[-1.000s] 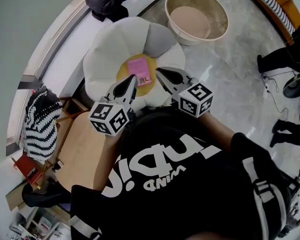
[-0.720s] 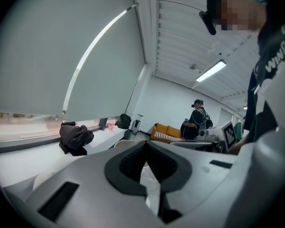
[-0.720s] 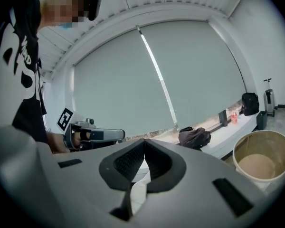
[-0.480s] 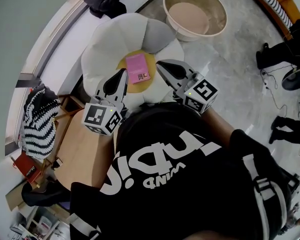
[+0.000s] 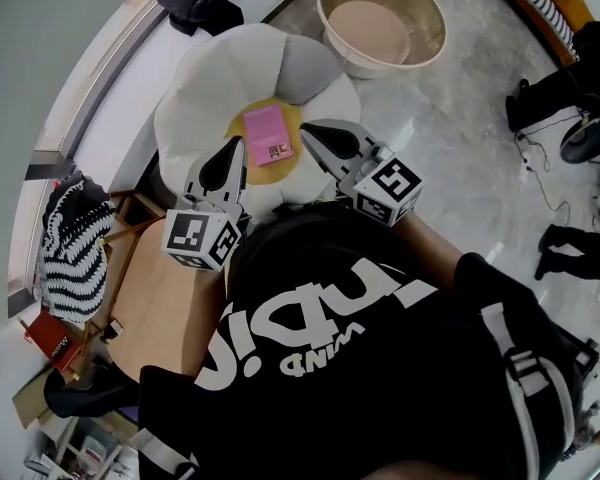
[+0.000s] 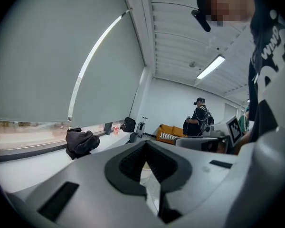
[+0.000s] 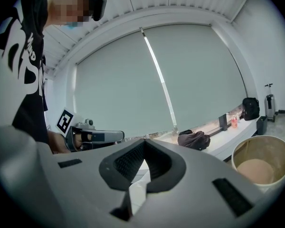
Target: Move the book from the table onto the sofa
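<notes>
Left gripper (image 5: pixel 230 150): jaws closed, nothing between them, held near chest. Right gripper (image 5: pixel 307 129): same, closed and empty. Pink book (image 5: pixel 267 134) lies flat between both tips on yellow centre of flower-shaped sofa (image 5: pixel 195 98), touched by neither. Placement looks done, so no grip needed. Wooden tabletop (image 5: pixel 165 298) at lower left.

The matt pink paper book (image 5: pixel 267 134); the soft white flower-shaped cloth sofa (image 5: pixel 195 98); the smooth light wooden round table (image 5: pixel 162 296); the glossy grey stone-like floor (image 5: pixel 450 178).
</notes>
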Demonstrator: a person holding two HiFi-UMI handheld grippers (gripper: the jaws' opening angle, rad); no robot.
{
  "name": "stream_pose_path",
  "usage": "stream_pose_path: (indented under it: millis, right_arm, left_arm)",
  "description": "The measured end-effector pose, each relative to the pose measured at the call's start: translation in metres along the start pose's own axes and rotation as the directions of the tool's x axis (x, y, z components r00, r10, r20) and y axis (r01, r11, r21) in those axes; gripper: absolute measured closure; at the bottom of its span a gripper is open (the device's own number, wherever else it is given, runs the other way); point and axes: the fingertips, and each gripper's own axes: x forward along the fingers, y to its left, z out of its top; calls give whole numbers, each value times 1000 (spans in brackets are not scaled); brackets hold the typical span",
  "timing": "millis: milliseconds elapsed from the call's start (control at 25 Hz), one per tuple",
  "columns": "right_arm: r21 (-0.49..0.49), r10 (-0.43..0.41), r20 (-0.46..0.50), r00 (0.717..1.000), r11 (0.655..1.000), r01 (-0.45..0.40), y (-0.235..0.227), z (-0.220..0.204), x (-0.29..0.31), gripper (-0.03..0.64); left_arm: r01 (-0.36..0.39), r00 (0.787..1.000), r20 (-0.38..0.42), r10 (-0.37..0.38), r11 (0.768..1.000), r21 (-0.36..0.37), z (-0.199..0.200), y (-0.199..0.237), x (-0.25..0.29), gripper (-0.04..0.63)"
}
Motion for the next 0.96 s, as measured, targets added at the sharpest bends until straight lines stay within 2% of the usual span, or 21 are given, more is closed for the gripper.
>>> stream_pose_path:
  millis: [960]
  right_arm:
    - [14,-18,-36,999,1000,19,-15,-7,5,615]
  left_arm:
    - [-17,1000,15,18,999,-39,3,5,5,586]
